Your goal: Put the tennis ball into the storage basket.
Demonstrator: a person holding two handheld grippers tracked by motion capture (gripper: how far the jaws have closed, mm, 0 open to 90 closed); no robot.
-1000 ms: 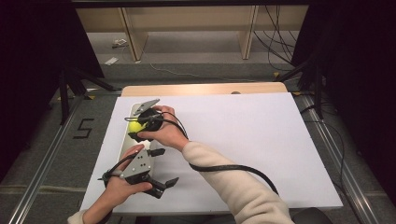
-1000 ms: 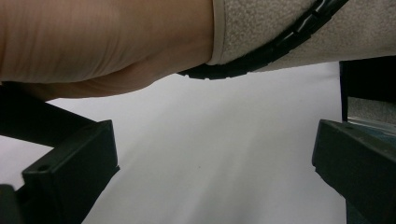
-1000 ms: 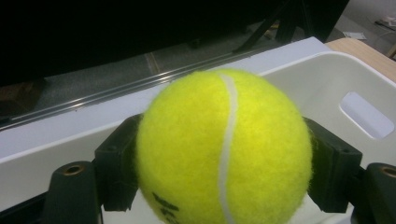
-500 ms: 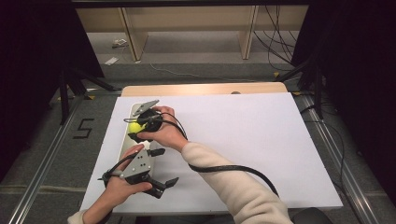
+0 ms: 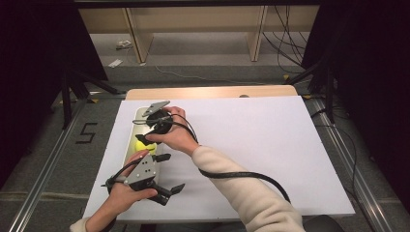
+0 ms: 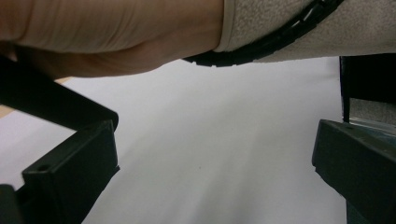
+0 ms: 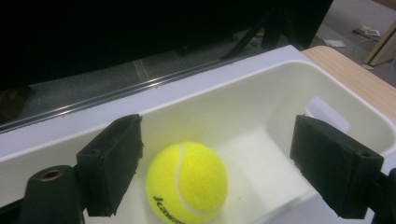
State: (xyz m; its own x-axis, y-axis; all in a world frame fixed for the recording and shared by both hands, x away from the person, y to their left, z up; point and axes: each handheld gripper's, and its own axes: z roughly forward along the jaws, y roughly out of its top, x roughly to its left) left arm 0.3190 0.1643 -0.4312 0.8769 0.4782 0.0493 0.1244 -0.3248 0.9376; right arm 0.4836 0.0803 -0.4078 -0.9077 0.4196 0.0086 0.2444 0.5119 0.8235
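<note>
With jaws apart, the right hand-held gripper (image 7: 217, 163) should lift straight above the ball (image 7: 187, 182) in the bin (image 7: 261, 93) at the surface's left edge.

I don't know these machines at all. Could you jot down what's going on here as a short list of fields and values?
Setting: white table with a person seated at it, a claw tool in each hand
Ball: yellow tennis ball lying inside the bin, free of the claw
Bin: white plastic bin near the table's left edge
Right claw: open, jaws on either side of the ball, above the bin
Left claw: open, holding nothing, low over the table near the front edge
Right sleeve: cream sleeve reaching across to the bin
</note>
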